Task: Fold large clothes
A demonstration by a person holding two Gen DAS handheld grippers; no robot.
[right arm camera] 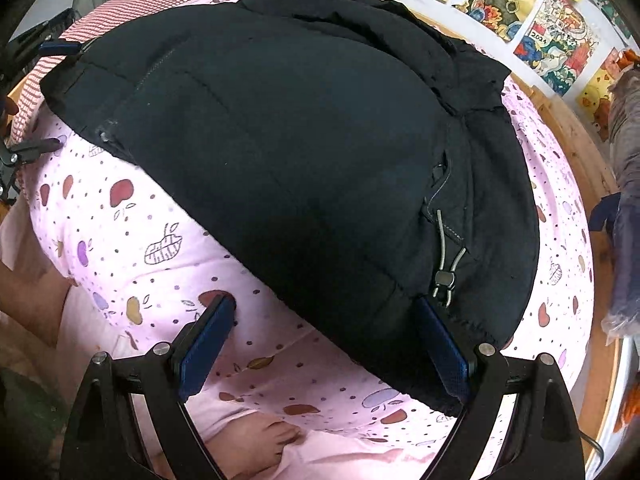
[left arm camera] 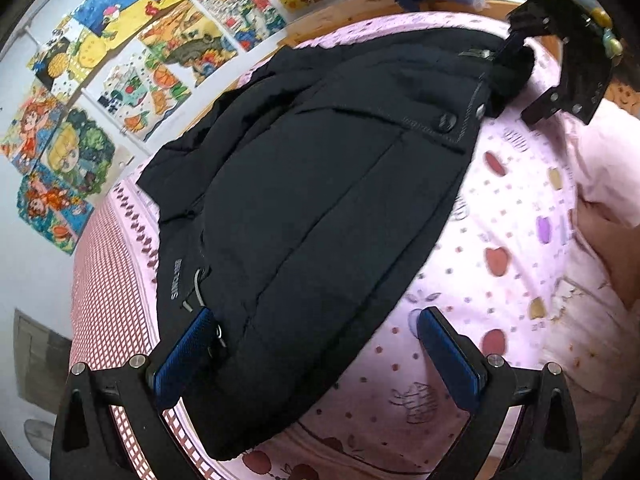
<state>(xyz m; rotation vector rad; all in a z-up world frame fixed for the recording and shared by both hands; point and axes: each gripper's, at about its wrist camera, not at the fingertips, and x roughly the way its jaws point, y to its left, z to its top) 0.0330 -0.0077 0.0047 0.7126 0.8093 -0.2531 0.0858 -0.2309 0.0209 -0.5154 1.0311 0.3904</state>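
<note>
Your left gripper [left arm camera: 316, 354] and right gripper [right arm camera: 326, 342] both hang spread wide, pinching nothing, each straddling the near edge of the black jacket [left arm camera: 312, 184] lying half-folded on the pink bedsheet [left arm camera: 500, 208], so you likely need to pinch that edge next.

My left gripper [left arm camera: 316, 344] — black angular frame, blue textured pads [left arm camera: 448, 360], silver screws, my right gripper [right arm camera: 324, 340] the same — bare foot [right arm camera: 260, 444].
</note>
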